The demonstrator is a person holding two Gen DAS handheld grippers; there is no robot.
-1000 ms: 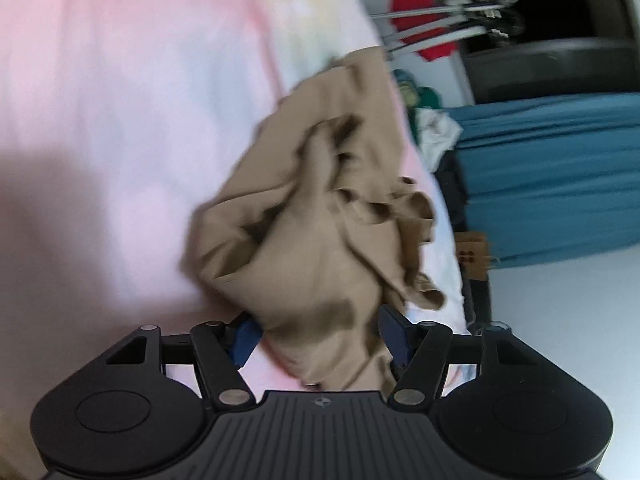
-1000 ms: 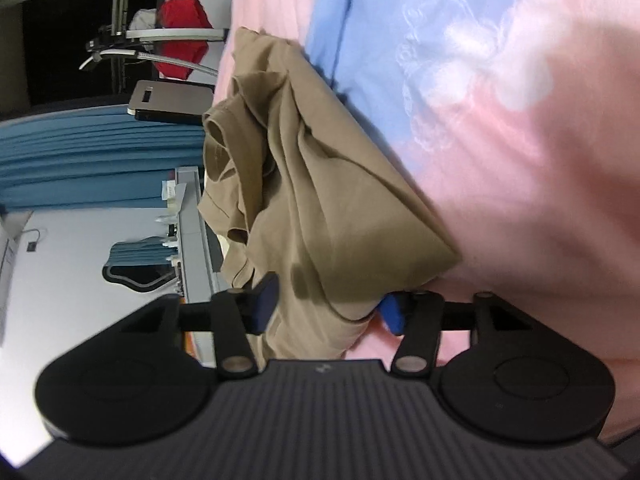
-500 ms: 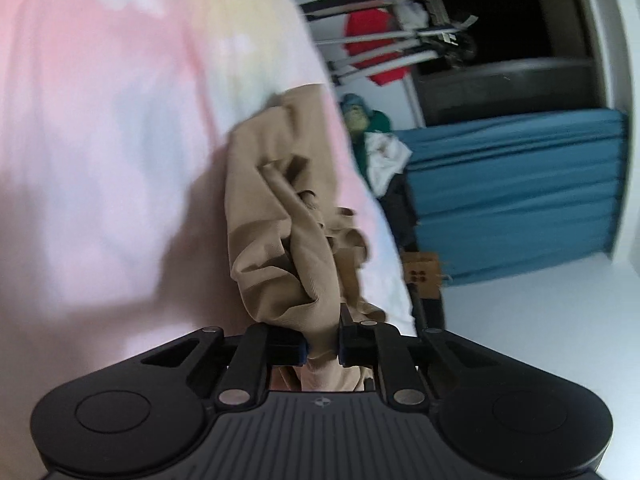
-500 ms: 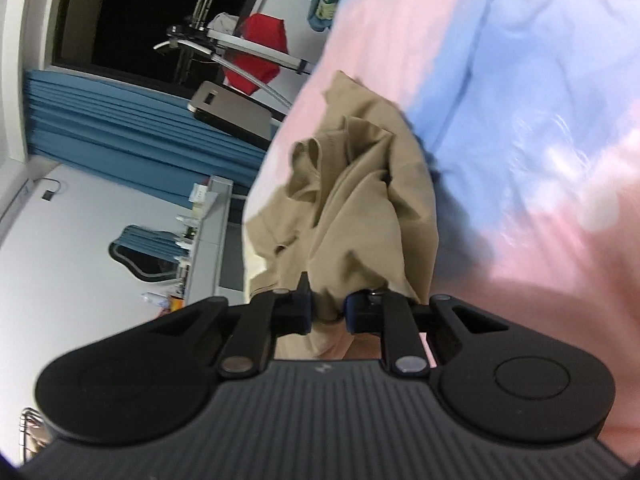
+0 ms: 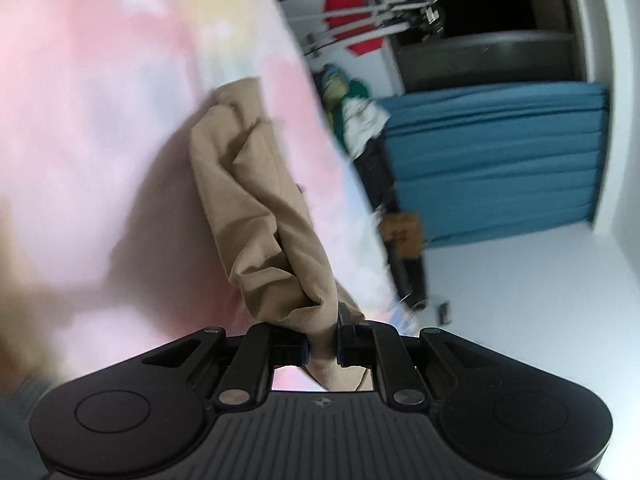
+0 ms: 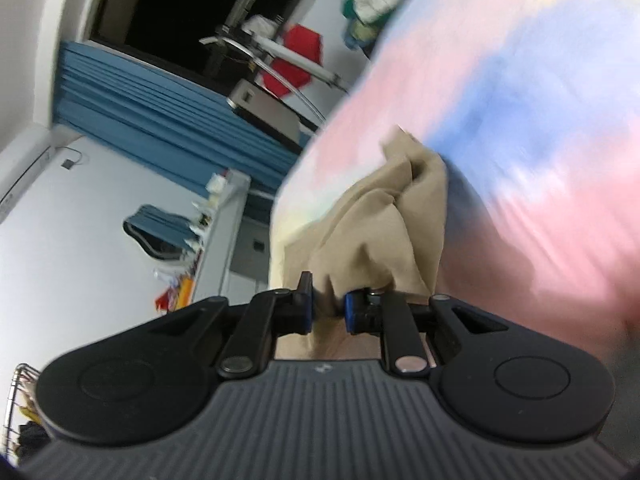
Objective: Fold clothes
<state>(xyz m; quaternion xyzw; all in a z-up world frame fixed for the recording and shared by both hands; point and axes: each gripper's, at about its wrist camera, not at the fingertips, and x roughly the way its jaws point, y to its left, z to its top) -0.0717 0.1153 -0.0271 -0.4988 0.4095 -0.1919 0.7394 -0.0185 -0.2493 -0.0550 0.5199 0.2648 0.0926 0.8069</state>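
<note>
Gripping a bunched fold of the tan garment (image 5: 256, 216), the left tongs (image 5: 322, 351) had their blue-padded fingers drawn in narrow, with cloth pinched between them. The garment ran away from those tongs as a crumpled strip over the pink, blue and pale yellow bedspread (image 5: 100, 120), its far end lying flat on the bed and its near end gathered at the fingers. The right tongs (image 6: 328, 312) were likewise narrow and clamped on another bunch of the same tan garment (image 6: 384, 220), which rose in loose folds from the fingers and reached toward the blue patch of the bedspread (image 6: 540, 80). The garment lay near the edge of the bed in both views.

Beyond the bed, in the left wrist view, a blue curtain (image 5: 492, 160) hung at the right, with a red item (image 5: 352, 12) on a metal rack (image 5: 380, 12) at the far side and a heap of green and white clothes (image 5: 352, 108) just beside the bed. In the right wrist view the blue curtain (image 6: 152, 112) sat at the left, and a red item (image 6: 296, 60) hung behind a metal rack. Much of both views was blurred.
</note>
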